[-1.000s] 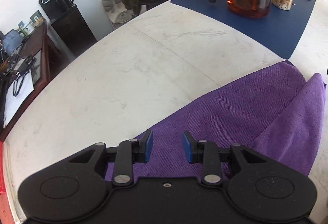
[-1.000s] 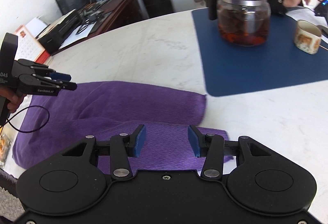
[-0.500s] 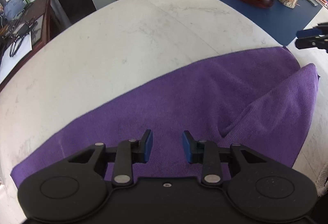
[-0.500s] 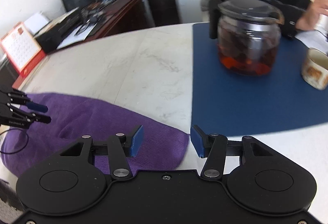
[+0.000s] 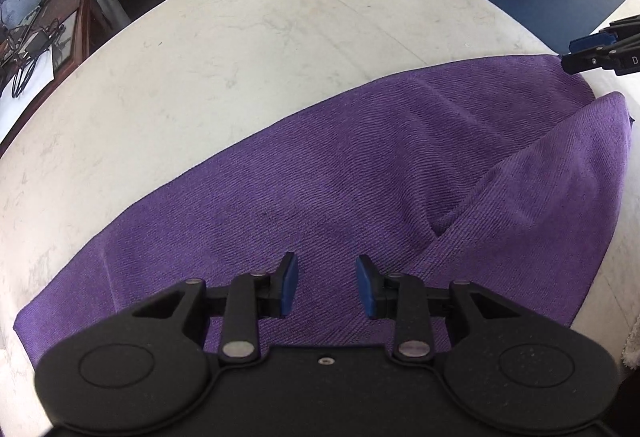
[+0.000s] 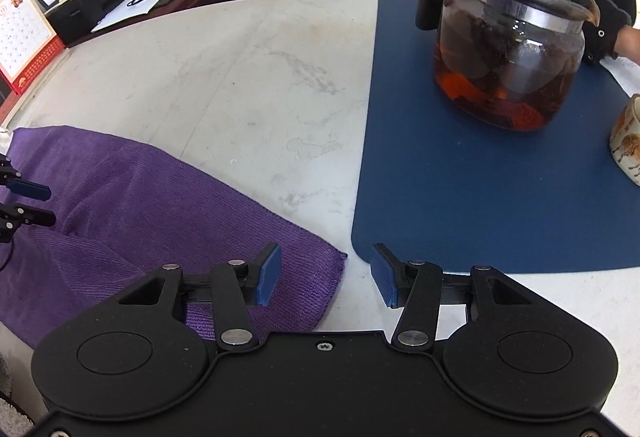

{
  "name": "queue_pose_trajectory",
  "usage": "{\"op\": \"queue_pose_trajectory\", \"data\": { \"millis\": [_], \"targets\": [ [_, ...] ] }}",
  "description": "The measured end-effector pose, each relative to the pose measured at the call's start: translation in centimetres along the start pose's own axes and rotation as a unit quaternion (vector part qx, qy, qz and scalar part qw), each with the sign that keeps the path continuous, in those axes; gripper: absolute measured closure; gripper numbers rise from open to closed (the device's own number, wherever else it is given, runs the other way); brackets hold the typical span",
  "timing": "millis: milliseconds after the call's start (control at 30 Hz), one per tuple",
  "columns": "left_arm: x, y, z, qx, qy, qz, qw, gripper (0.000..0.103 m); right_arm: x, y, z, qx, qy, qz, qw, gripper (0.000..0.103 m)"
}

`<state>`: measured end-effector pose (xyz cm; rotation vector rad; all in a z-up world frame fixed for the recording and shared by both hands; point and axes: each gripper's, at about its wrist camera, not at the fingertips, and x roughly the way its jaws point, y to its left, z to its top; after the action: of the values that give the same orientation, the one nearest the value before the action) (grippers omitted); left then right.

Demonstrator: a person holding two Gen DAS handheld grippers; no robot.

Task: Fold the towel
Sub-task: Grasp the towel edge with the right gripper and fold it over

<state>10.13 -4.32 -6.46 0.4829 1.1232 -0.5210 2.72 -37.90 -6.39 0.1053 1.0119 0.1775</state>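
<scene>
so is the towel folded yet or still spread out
Partly folded. Most of the purple towel lies in one layer on the table, with one end doubled back over it. Both sets of jaws are open, holding nothing.

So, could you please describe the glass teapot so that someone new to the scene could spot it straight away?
Start at the pale marble table and find the dark blue mat on its far right part. The glass teapot stands on that mat, beside a patterned cup. It alone is clear-walled, holds reddish-brown tea, and has a black lid and handle.
</scene>
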Motion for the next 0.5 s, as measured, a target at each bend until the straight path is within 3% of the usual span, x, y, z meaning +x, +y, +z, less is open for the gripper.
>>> {"op": "queue_pose_trajectory", "data": {
  "millis": [167,500],
  "targets": [
    [0.0,0.3,-0.1,0.0,-0.001,-0.002,1.0,0.073,0.7,0.0,-0.2,0.004,0.006,-0.009,1.0,0.061],
    [-0.1,0.8,-0.6,-0.002,-0.009,-0.004,0.9999,0.071,1.1,2.5,-0.1,-0.086,0.009,-0.025,0.996,0.097]
  ]
}}
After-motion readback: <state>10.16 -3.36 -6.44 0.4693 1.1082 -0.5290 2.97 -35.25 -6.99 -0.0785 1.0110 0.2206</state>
